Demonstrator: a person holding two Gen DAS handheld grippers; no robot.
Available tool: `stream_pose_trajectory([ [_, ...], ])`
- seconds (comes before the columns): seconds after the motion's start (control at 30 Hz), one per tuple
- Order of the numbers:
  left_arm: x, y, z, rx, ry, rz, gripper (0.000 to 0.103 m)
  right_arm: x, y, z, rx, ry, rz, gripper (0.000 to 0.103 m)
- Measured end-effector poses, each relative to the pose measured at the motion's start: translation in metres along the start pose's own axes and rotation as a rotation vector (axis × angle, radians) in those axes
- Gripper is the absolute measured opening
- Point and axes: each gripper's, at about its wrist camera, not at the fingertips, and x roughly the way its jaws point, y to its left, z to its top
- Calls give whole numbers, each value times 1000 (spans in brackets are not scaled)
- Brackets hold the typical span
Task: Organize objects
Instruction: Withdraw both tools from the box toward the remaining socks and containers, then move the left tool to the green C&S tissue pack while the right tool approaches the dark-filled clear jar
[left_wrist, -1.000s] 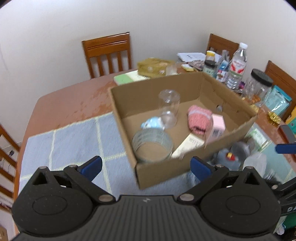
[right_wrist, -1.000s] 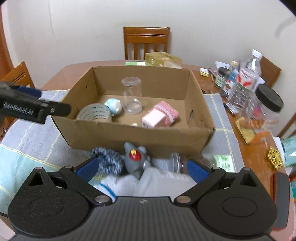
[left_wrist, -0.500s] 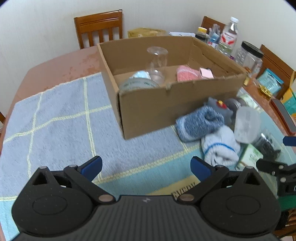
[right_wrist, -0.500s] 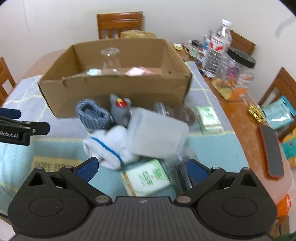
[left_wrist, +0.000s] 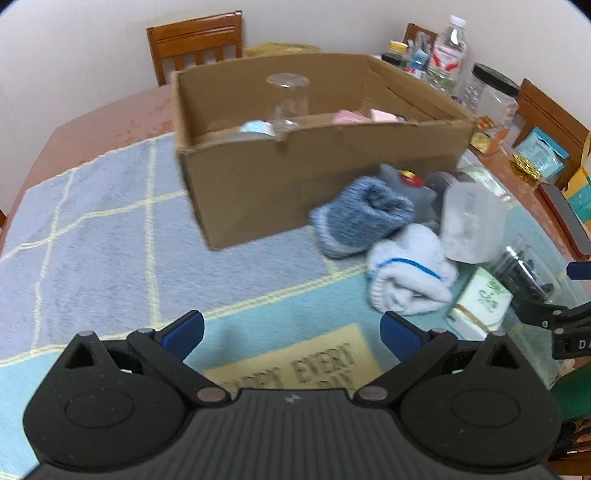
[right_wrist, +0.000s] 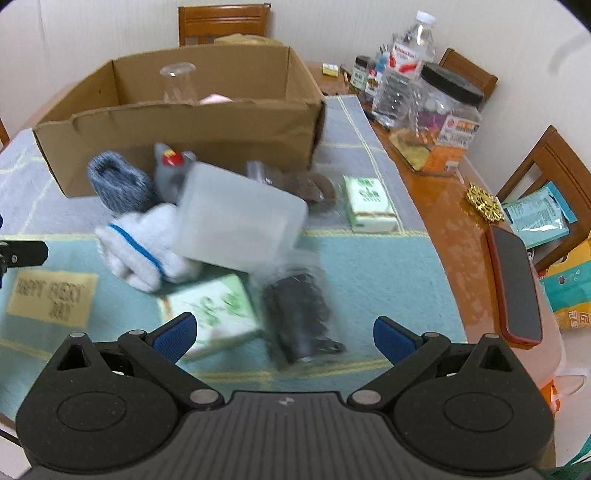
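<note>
Both jaws stand wide and hold nothing. Ahead of the left gripper (left_wrist: 291, 334), beyond its spread fingers, sits the cardboard box (left_wrist: 295, 177) with an upturned clear glass (left_wrist: 288, 99) inside; ahead and right of that jaw lie a blue knitted sock (left_wrist: 360, 218) and a white sock (left_wrist: 406, 275), touching. Between the right gripper (right_wrist: 282, 334) fingers, just ahead, lie a green-printed carton (right_wrist: 212, 310) and what seems a dark jar (right_wrist: 299, 314), blurred. A frosted plastic container (right_wrist: 240, 218) rests farther ahead, against the white sock.
</note>
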Motion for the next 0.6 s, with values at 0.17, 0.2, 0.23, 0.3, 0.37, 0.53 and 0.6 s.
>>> stream_pose_trajectory([
  [0.17,5,-34,-2,19,13,-35,101,12,-22,-11,-12,40,25,103],
  [0.2,6,-40,-3,24,17,-42,101,14,-26,-13,-16,46,30,103],
  [0.23,8,-46,-3,29,22,-48,101,15,-29,-14,-19,48,35,103],
  [0.3,11,-59,-4,40,32,-58,101,17,-37,-17,-24,51,43,103],
  [0.37,15,-70,-5,48,39,-65,101,17,-45,-18,-21,51,54,103],
  [0.53,22,-93,-8,46,57,-82,101,20,-65,-17,-28,51,68,103],
  [0.6,26,-102,-9,54,63,-82,101,23,-73,-16,-32,47,70,103],
])
